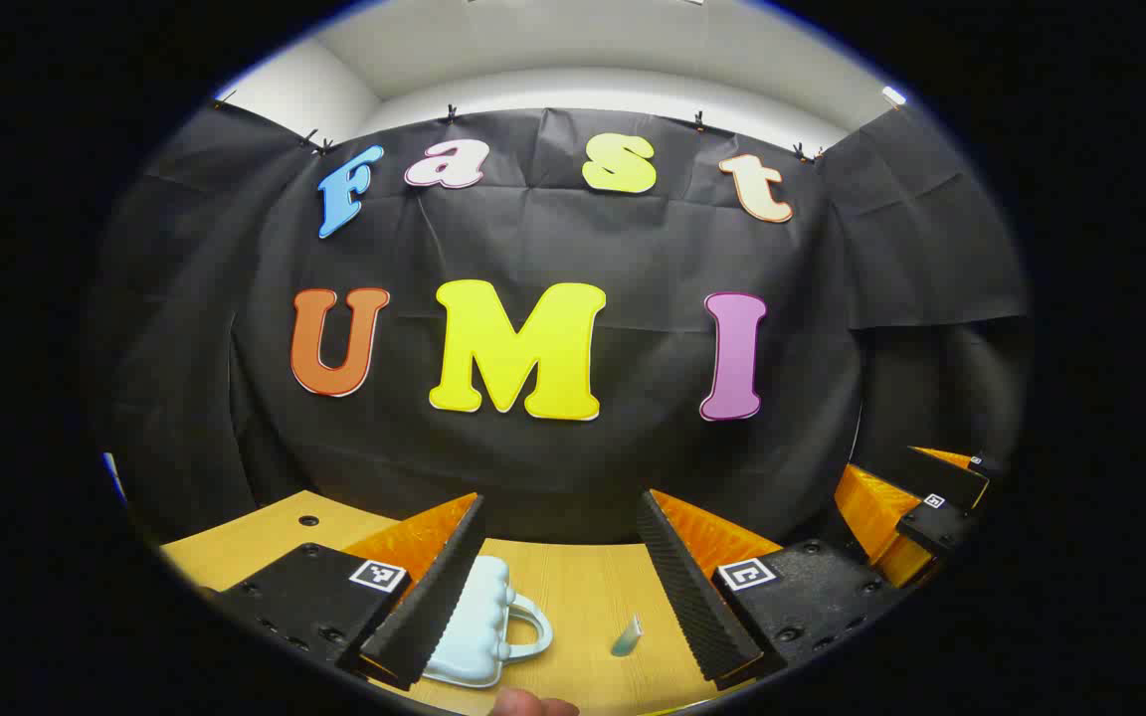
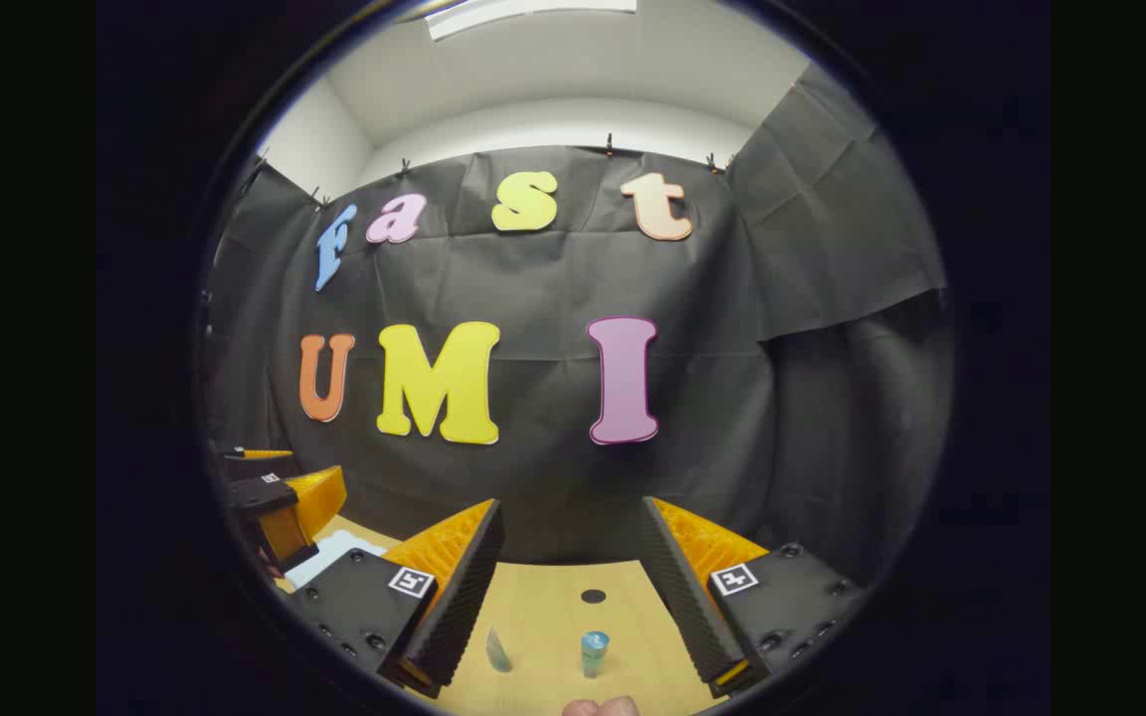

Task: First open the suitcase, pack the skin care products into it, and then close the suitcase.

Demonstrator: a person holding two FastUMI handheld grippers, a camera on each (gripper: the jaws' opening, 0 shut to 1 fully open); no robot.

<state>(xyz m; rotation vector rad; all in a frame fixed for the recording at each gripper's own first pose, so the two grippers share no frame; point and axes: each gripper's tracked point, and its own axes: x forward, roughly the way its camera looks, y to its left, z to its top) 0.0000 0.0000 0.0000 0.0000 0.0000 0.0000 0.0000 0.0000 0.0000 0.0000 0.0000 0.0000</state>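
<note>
A small pale blue suitcase (image 1: 478,626) with a handle lies shut on the wooden table (image 1: 573,577), partly behind the left finger of my left gripper (image 1: 561,507). That gripper hovers open above the table with nothing between its fingers. A small pale green tube (image 1: 628,636) lies just right of the case. In the right gripper view the same tube (image 2: 498,648) and a small blue bottle (image 2: 593,651) stand on the table (image 2: 543,607) below my right gripper (image 2: 571,507), which is open and holds nothing. A corner of the suitcase (image 2: 334,552) shows at the left.
The right gripper (image 1: 916,507) appears at the far right of the left gripper view, and the left gripper (image 2: 280,502) at the far left of the right gripper view. A dark round hole (image 2: 593,597) marks the tabletop. Black cloth walls the booth behind the table.
</note>
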